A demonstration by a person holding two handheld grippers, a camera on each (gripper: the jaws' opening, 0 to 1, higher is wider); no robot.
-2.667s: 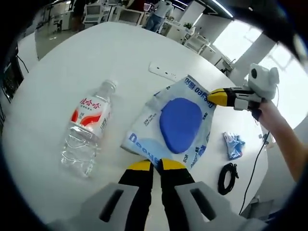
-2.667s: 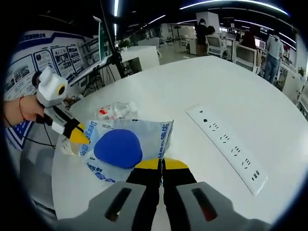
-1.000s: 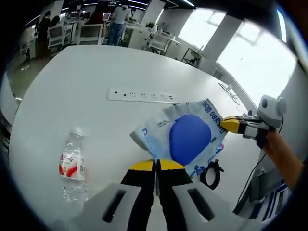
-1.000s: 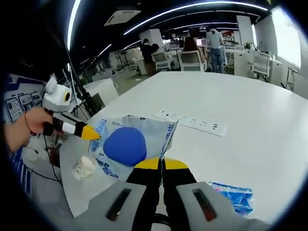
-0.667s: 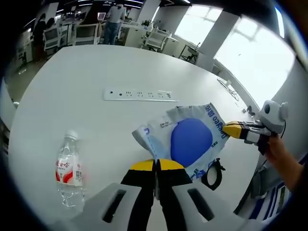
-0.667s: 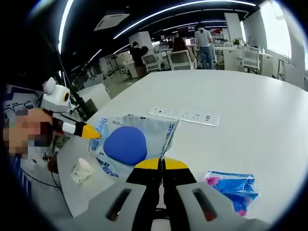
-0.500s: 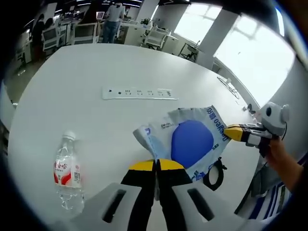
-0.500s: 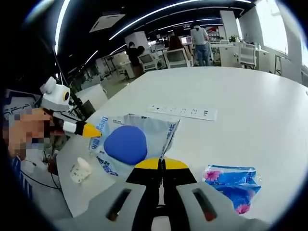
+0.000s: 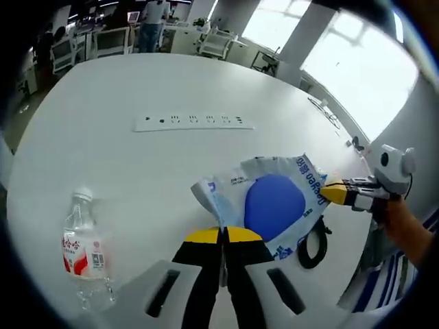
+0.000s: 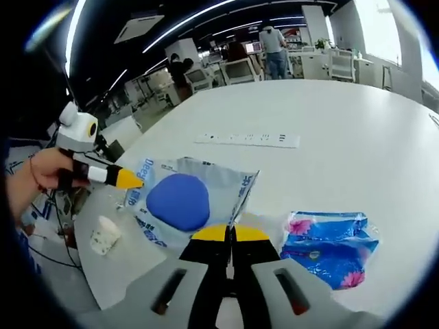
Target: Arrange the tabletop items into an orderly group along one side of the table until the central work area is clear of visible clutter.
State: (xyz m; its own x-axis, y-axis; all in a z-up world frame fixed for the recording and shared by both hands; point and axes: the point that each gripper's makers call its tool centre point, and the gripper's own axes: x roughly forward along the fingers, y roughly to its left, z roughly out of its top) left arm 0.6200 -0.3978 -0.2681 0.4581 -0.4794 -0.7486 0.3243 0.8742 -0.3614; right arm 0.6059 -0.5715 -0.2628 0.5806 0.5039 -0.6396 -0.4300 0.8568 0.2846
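Left gripper view: your left hand-held gripper [image 9: 223, 235] has its jaws pressed together on the near corner of one clear plastic bag [image 9: 271, 202] with blue lettering and a round blue pad inside. The bag's long axis runs from that corner away to the right, where your right hand-held gripper [image 9: 332, 192] pinches the opposite end. The bag is stretched between the two, near the right edge of the white surface [image 9: 137, 82]; whether it hangs just above the top or rests on it I cannot tell.

On this surface you can count one power strip [image 9: 193, 123], lying flat with its length across the view, beyond the bag; one water bottle [image 9: 82, 250] with a red label at lower left, its cap pointing away from you; and one black cable coil [image 9: 314, 245] just beside the bag's lower right edge.

Right gripper view shows the same bag [image 10: 185, 199] from the other end: your right hand-held gripper [image 10: 230, 234] is clamped on its near corner, and your left hand-held gripper [image 10: 130, 179] grips the far left end, with your hand [image 10: 38, 175] behind it. One blue tissue pack [image 10: 328, 241] with pink flowers lies to the right of the bag, apart from it. One small white crumpled object [image 10: 104, 236] sits at lower left. The power strip [image 10: 247, 140] lies beyond, lengthwise across the view.
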